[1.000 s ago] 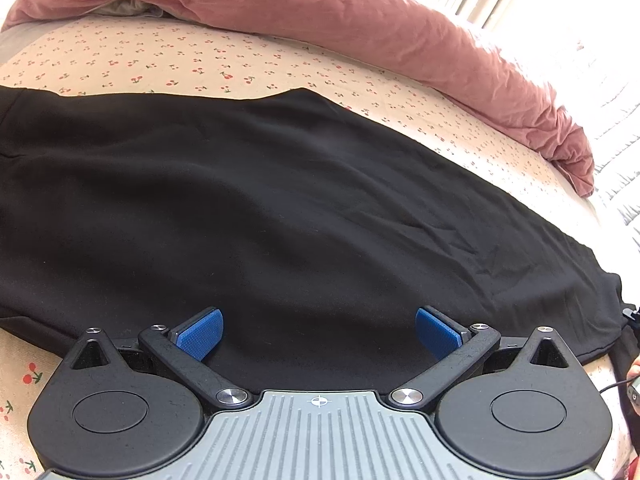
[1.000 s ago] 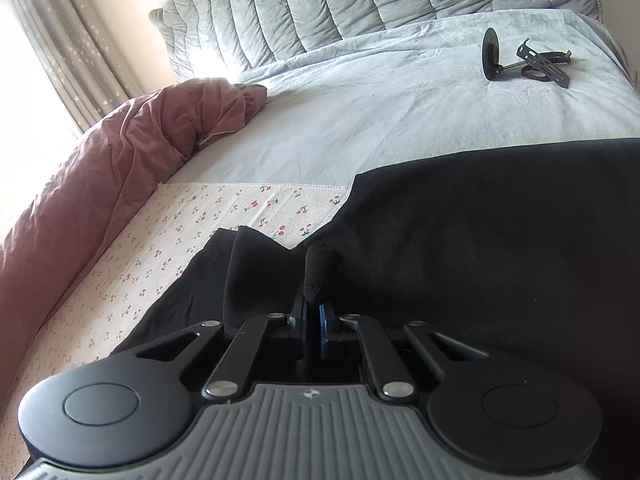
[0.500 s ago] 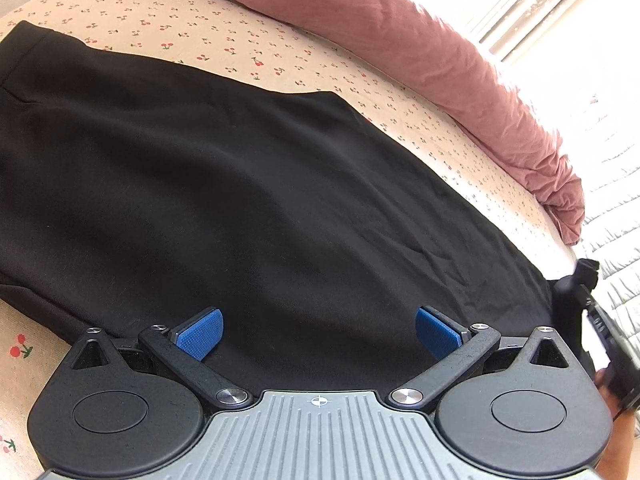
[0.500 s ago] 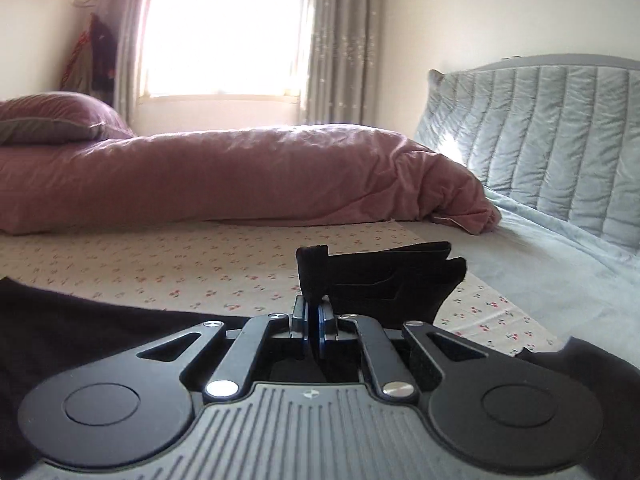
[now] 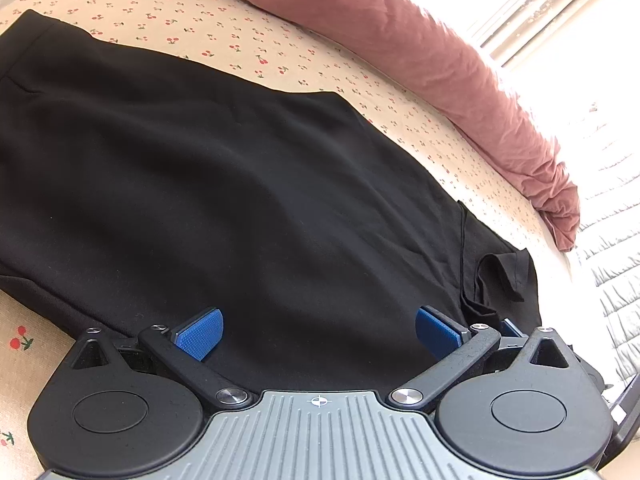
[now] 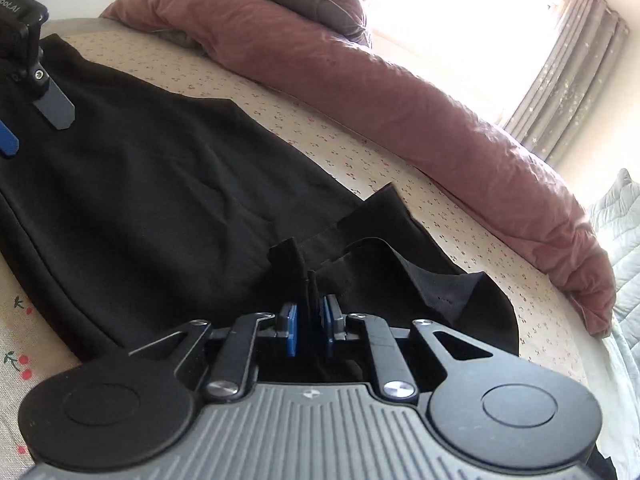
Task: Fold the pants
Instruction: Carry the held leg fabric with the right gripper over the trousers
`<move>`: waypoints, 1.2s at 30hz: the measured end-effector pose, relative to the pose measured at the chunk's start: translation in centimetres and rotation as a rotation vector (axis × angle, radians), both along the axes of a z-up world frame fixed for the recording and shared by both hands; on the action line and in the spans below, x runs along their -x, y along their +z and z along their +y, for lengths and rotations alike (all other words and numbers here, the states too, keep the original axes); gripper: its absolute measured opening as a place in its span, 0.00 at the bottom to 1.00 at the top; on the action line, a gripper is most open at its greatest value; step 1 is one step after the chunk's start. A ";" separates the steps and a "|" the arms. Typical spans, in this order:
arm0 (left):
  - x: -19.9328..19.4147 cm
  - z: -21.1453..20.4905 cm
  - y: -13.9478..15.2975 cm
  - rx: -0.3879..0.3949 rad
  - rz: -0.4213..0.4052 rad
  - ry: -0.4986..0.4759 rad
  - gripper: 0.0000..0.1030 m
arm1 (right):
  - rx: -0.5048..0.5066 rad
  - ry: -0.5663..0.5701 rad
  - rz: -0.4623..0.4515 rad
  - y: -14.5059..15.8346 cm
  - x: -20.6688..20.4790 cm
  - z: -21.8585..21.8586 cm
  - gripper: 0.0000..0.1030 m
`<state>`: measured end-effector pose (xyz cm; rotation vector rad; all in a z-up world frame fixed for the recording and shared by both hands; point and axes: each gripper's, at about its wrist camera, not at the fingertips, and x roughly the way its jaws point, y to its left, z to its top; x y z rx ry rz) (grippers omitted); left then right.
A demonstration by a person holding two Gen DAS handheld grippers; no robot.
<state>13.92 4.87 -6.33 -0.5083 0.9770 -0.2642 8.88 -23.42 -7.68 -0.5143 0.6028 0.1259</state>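
The black pants are lying spread across the bed's cherry-print sheet, folded over so that one end is stacked on the fabric at the near right of the left wrist view. A rumpled pink duvet is running along the far side of the bed, with a bright window behind it.

The left tool is hovering just above the near edge of the pants, its blue pads standing wide apart with only flat cloth showing between them; nothing is being gripped.

The right tool is sitting at the folded-over end of the pants, and its jaws are opening. A thin upright ridge of black fabric is standing between the blue pads, with narrow gaps showing on both sides, so the pads appear to be off the cloth, though the dark material makes that hard to confirm. The hem beside it is lying loosely bunched. In the right wrist view, the left tool's fingers are showing at the far left, above the pants.
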 end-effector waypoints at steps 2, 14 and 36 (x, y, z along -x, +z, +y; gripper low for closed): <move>0.0 0.0 0.0 0.002 0.001 -0.002 1.00 | -0.011 -0.046 -0.005 0.0 -0.2 -0.2 0.36; -0.1 0.1 -0.1 0.013 0.002 -0.002 1.00 | -0.125 -0.119 -0.207 2.4 -0.5 -0.4 0.00; -3.6 -3.5 4.6 -0.016 -0.295 -0.214 0.99 | 0.062 0.326 -0.005 -1.0 4.2 10.1 0.05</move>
